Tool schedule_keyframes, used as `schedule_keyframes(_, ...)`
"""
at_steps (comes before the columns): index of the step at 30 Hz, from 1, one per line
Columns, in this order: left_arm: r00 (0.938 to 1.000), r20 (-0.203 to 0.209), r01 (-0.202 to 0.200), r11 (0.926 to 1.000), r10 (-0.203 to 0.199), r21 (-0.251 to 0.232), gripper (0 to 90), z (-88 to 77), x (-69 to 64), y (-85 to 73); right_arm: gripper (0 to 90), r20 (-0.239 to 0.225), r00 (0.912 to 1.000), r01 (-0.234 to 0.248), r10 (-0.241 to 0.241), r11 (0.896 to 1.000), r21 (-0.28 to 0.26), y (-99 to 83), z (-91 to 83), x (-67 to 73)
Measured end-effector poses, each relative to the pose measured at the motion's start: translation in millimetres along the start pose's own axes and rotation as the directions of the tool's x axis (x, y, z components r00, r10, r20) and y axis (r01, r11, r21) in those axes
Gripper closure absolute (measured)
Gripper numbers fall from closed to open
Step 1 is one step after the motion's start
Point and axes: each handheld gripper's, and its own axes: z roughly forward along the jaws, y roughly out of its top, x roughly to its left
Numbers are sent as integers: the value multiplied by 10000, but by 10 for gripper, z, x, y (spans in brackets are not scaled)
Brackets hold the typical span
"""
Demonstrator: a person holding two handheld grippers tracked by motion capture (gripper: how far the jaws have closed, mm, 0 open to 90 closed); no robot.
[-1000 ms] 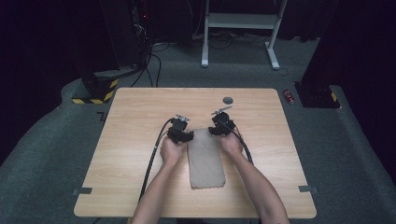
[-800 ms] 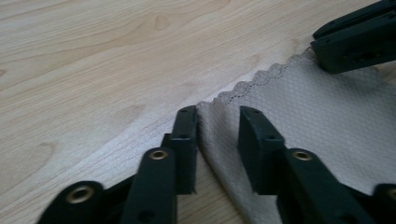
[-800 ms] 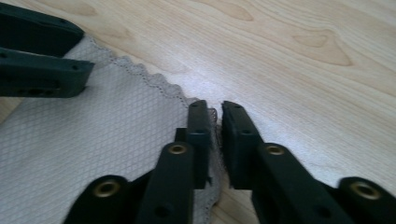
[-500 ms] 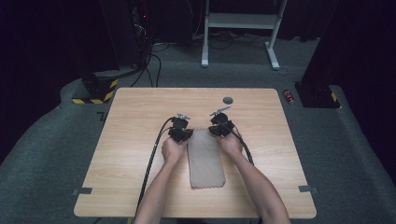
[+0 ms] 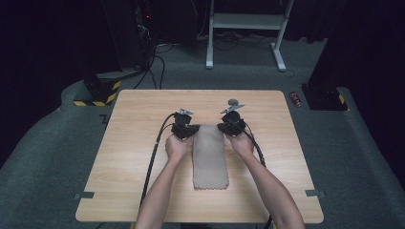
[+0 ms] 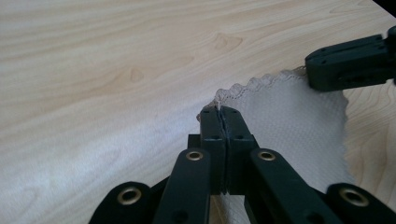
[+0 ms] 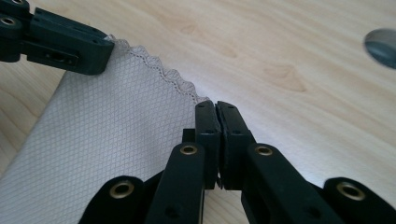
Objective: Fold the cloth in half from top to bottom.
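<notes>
A beige waffle-weave cloth (image 5: 210, 157) lies as a long strip on the wooden table (image 5: 133, 119), its zigzag-stitched far edge toward the back. My left gripper (image 5: 185, 130) is shut on the cloth's far left corner, seen up close in the left gripper view as the left gripper (image 6: 219, 112) pinching the cloth (image 6: 289, 121). My right gripper (image 5: 231, 125) is shut on the far right corner; in the right gripper view the right gripper (image 7: 215, 106) clamps the cloth (image 7: 107, 130). Both held corners sit a little above the tabletop. Each gripper view also catches the other gripper (image 6: 350, 63) (image 7: 60, 44) across the cloth's edge.
A small grey disc (image 5: 233, 102) lies on the table just behind the right gripper, also seen blurred as the disc (image 7: 383, 42). On the carpet there is a red object (image 5: 296, 98) right of the table and a black-and-yellow base (image 5: 95, 93) at the back left.
Both grippers have closed on the cloth's far corners and risen slightly. The cloth's far edge has come up off the table with them.
</notes>
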Motion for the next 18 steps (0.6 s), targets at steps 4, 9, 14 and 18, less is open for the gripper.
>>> schedule_keyframes(4, 9999, 68, 141, 9997, -139, -175, 891, -26, 19, 124, 879, 45, 10000, -18, 20, 9994, -341, 83, -112, -45)
schedule_keyframes(9, 9998, 186, -86, 9983, 97, -578, 890, -159, -12, 284, 879, 244, 9995, 209, -190, 9966, -798, 180, -243, -56)
schedule_keyframes(14, 9985, 442, -306, 9980, 330, -546, 889, -209, -49, 231, 879, 232, 9987, 483, -464, 9946, -918, 145, -321, -34)
schedule_keyframes(18, 9971, 639, -390, 9988, 409, -307, 889, -191, -37, 134, 879, 22, 9985, 550, -550, 9943, -909, 54, -305, -17)
